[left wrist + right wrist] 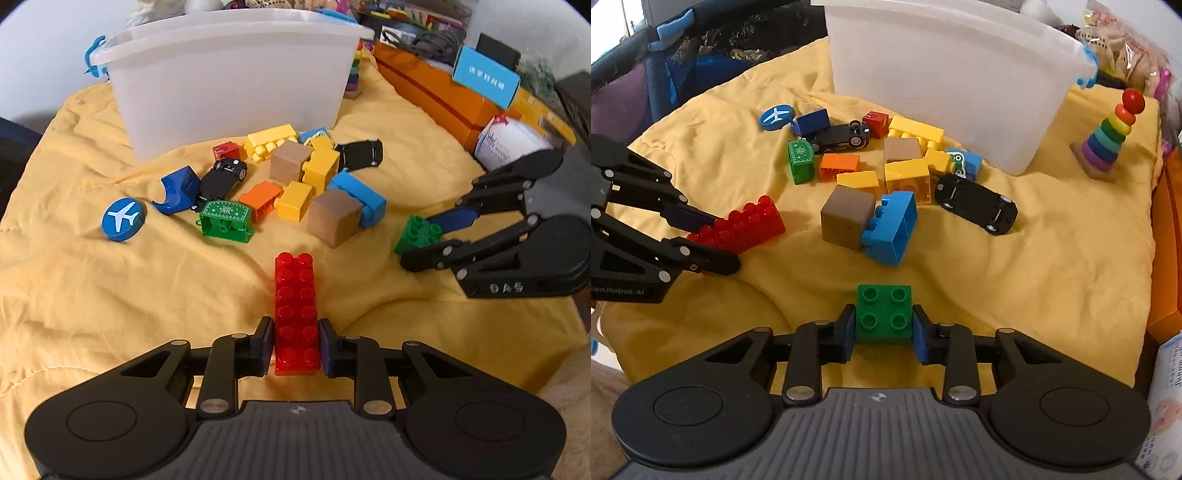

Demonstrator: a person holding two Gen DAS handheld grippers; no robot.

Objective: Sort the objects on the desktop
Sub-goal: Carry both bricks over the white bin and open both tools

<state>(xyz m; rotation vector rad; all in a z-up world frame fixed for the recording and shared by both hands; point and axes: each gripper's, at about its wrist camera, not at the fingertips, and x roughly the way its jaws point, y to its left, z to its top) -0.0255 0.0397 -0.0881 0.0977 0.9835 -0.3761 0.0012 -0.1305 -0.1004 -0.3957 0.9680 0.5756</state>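
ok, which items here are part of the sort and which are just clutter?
In play:
- red brick, in the left hand-held gripper
- green brick, in the right hand-held gripper
- loose toy pile
- translucent bin, probably the target

Likely clutter:
- ring stacker
- orange box
- yellow cloth

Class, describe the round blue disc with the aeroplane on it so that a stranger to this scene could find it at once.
Start at the big translucent white bin standing on the yellow cloth, then look at the toy pile in front of it. The airplane disc lies at the pile's far left edge, just beyond the dark blue arched block. It is the only round, flat piece, and bears a white plane.
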